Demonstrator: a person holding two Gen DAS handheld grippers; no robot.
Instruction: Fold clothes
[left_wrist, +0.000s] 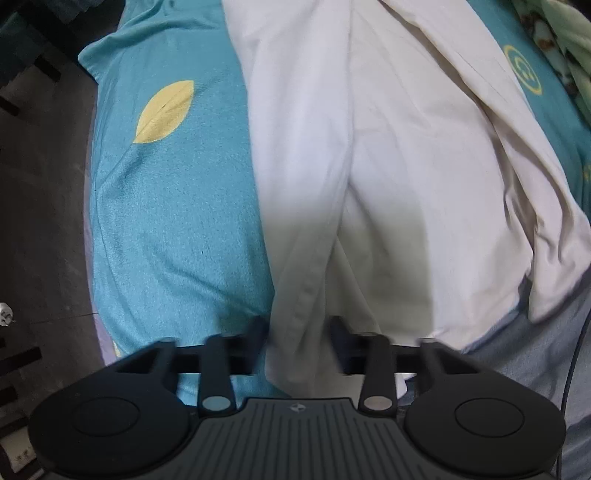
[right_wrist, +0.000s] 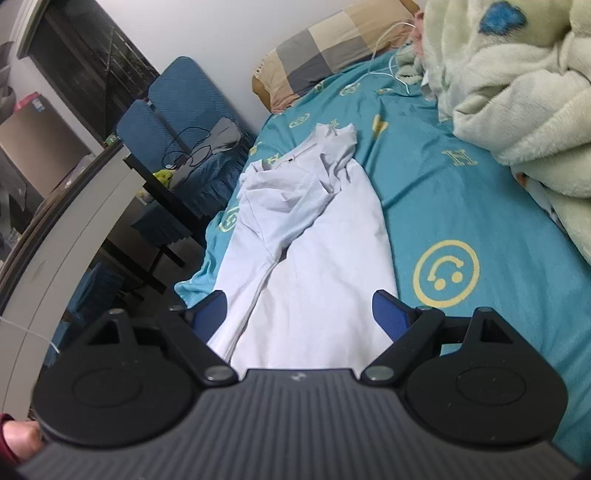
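Left gripper (left_wrist: 297, 328): jaws apart, black fingers (left_wrist: 255, 332) on either side of a fold of the white shirt (left_wrist: 388, 147); the cloth runs between them, and whether the fingers press it cannot be told.
Right gripper (right_wrist: 301, 314): spread wide, blue pads (right_wrist: 212, 310) apart at the two edges of the shirt's (right_wrist: 314, 240) near end; nothing is pinched between them.
Writing: the sheet (right_wrist: 461, 206) is teal, printed in yellow with smiley faces (right_wrist: 445, 274), a letter "H" (right_wrist: 459, 157) and a leaf (left_wrist: 165, 110); a small round logo sits on each gripper body, too small to read.
Shirt: lies lengthwise on the bed near its left edge, collar end far from the right gripper, a sleeve folded across the chest, a dark button (right_wrist: 290, 159) at the placket.
Blanket (right_wrist: 517, 92): pale green fleece, heaped to the right of the shirt, well apart.
Pillow (right_wrist: 332, 48): checked, at the head of the bed.
Chair (right_wrist: 184, 107): blue, beside the bed, with cables on it.
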